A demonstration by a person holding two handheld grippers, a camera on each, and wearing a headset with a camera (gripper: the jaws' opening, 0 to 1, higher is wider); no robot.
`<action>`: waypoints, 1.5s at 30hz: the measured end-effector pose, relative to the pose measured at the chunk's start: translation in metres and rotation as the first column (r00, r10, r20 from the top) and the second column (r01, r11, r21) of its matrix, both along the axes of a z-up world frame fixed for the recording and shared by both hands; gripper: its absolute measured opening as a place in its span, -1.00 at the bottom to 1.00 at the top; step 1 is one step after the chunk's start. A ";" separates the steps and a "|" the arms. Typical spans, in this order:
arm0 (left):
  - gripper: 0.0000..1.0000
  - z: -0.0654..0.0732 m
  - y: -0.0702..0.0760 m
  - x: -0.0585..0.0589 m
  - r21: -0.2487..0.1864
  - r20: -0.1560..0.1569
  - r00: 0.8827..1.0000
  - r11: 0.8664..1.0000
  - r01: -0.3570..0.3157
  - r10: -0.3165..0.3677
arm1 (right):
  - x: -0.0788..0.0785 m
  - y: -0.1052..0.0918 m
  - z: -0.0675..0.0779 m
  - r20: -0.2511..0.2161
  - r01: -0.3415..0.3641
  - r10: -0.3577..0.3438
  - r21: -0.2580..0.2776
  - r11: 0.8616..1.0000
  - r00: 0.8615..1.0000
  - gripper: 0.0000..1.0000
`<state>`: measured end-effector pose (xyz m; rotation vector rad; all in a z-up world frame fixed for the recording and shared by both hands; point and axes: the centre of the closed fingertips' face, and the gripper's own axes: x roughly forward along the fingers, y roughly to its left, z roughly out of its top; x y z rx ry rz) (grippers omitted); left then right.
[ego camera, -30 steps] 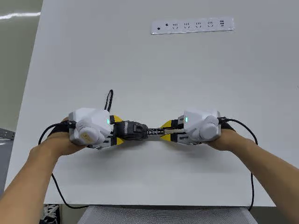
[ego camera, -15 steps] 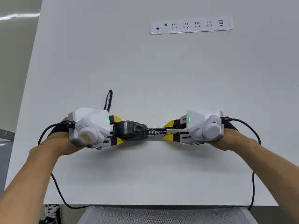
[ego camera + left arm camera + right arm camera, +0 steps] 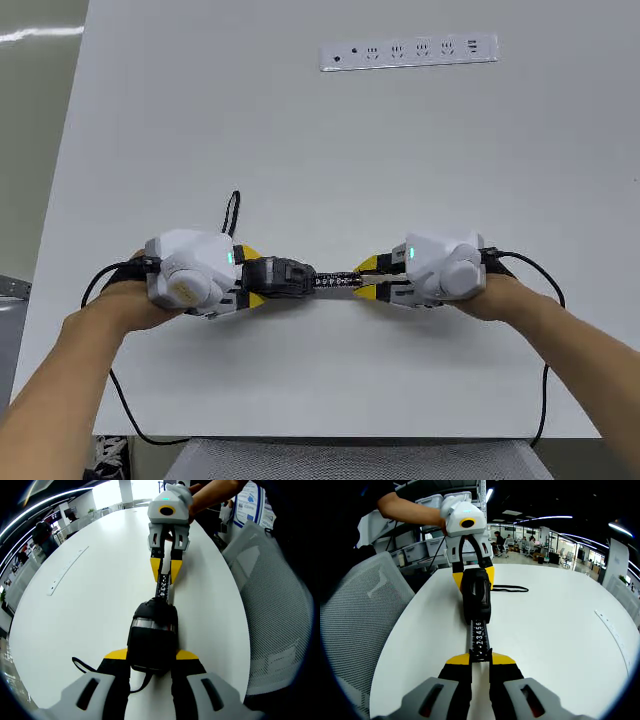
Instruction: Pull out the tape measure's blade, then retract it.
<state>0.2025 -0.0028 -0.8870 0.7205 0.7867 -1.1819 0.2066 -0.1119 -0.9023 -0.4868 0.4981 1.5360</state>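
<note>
The black tape measure case (image 3: 285, 277) lies on the white counter (image 3: 300, 150). Its rear half is covered by the left gripper (image 3: 254, 278), whose jaws are closed on its sides. A short numbered length of black blade (image 3: 338, 282) runs from the case to the right gripper (image 3: 367, 279), which is clamped on the blade tip; the end hook is hidden between the jaws. A white power strip (image 3: 408, 51) lies well apart.

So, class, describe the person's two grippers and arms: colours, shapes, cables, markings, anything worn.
The left gripper and right gripper match: each has a rounded white housing with a small green light, black jaws with yellow tips, and a black cable running back past the wrist. The forearms are bare, with no sleeves.
</note>
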 end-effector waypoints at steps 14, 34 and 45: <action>-0.46 0.000 0.000 -0.001 0.001 0.000 1.000 1.000 -0.001 0.001 | -0.001 -0.006 0.001 -0.005 0.007 -0.007 -0.001 1.000 1.000 -0.80; -0.46 0.000 0.000 -0.001 0.004 0.002 1.000 1.000 -0.003 0.003 | 0.000 -0.013 0.002 -0.008 0.014 -0.014 0.000 1.000 1.000 -0.80; -0.46 0.002 -0.001 -0.002 0.002 0.002 1.000 1.000 -0.002 0.002 | 0.001 -0.016 0.003 -0.013 0.013 -0.013 -0.004 1.000 1.000 -0.80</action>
